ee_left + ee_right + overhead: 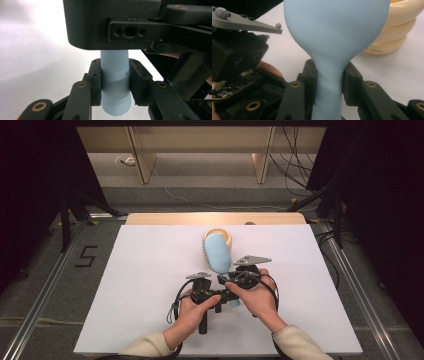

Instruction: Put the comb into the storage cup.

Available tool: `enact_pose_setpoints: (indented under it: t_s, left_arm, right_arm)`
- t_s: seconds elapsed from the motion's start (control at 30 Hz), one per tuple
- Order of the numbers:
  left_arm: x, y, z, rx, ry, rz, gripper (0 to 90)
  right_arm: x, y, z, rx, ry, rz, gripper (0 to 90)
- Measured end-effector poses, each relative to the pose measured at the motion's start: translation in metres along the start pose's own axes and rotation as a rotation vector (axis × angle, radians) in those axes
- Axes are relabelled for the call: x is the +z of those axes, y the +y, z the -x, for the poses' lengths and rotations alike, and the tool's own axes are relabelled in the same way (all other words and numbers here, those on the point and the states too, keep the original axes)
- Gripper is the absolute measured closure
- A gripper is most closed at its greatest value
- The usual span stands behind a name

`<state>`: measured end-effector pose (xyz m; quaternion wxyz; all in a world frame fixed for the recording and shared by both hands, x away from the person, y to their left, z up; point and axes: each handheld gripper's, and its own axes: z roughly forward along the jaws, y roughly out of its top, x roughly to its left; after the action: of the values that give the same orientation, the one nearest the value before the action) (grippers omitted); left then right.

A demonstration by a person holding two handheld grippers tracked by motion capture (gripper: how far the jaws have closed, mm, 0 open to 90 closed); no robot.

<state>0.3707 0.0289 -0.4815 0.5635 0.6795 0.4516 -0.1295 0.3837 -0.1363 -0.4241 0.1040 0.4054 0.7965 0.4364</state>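
Work in hand: a blue brush point(218, 252) was held by its handle in both grippers above the white table point(150, 270).

Left gripper point(115, 82): jaws narrow, both pads pressed flat on the handle point(115, 87) near its free end. The handle's rounded tip stood just past the near side of the pads.

Right gripper point(329, 82): jaws narrow, clamped on the handle's neck point(329, 87), just behind the point where it widened into the brush head point(334, 25).

Brush: the head lay beyond the right jaws, back side up, bristles showing along one edge in the high view. The two grips sat close together along the same handle, the right gripper's body directly ahead of the left jaws.

Ring stack point(397, 27): cream rings, beyond the head and to one side of the right jaws. Whether head and rings touched could not be told.

Risk, slip: the handle was smooth, round and tapered. A loosened jaw could probably let it slide or roll between the pads.

Risk, twist: with two clamps on one short handle, hands moving out of step would likely bend or wrench it, or drag it through one pair of pads.

Risk, collision: the gripper bodies stood very near each other; closing in further could knock them together.

Risk, rings: pushing the head forward could shove the stack.
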Motion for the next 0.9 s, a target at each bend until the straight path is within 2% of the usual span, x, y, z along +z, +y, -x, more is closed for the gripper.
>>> enact_pose_setpoints:
  t_s: [0.2,0.4,0.57,0.7,0.9]
  left_arm:
    - [-0.0007,0.0003,-0.0009,-0.034,-0.039,0.006,65.4]
    - [-0.001,0.0011,0.0,-0.031,-0.059,0.013,65.5]
    - [-0.0009,0.0007,-0.001,-0.046,-0.065,0.016,65.5]
    - [-0.0011,0.0011,-0.0012,-0.048,-0.066,0.02,65.4]
    - [-0.0017,0.0015,-0.0021,-0.043,-0.063,0.021,65.5]
  right_arm:
    - [-0.0001,0.0007,-0.0004,-0.01,0.0,-0.004,66.3]
    - [0.0002,0.0013,-0.0014,-0.013,0.005,-0.01,62.8]
    - [0.0003,0.0015,-0.0015,-0.019,0.004,-0.011,59.8]
    - [0.0006,0.0017,-0.0002,-0.016,0.007,-0.004,54.3]
    - [-0.0007,0.0032,0.0024,-0.017,-0.014,0.001,38.5]
